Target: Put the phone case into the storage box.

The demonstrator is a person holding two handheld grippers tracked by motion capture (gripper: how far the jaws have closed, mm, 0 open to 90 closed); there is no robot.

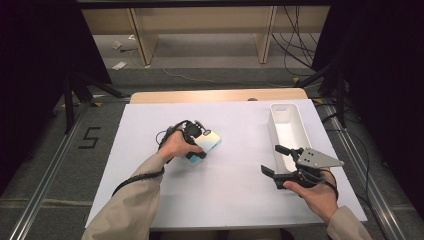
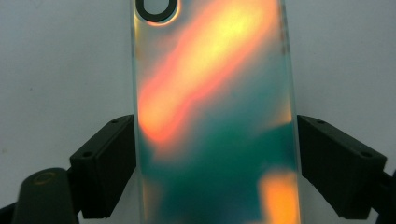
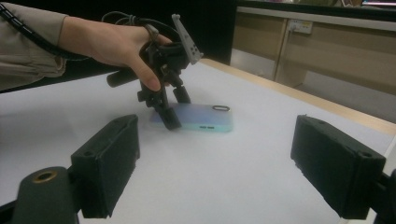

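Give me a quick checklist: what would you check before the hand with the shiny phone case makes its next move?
1. Left gripper straddles the phone case, one jaw at each long edge: ok.
2. Jaws actually clamped on the case: cannot tell; they sit at its edges, but contact is not clear.
3. Case lies flat on the white sheet, as the right gripper view shows: ok.
4. White bin has room: ok, it looks empty.
5. Right gripper is open and apart from the case: ok.
6. Path from case to bin is free: ok.
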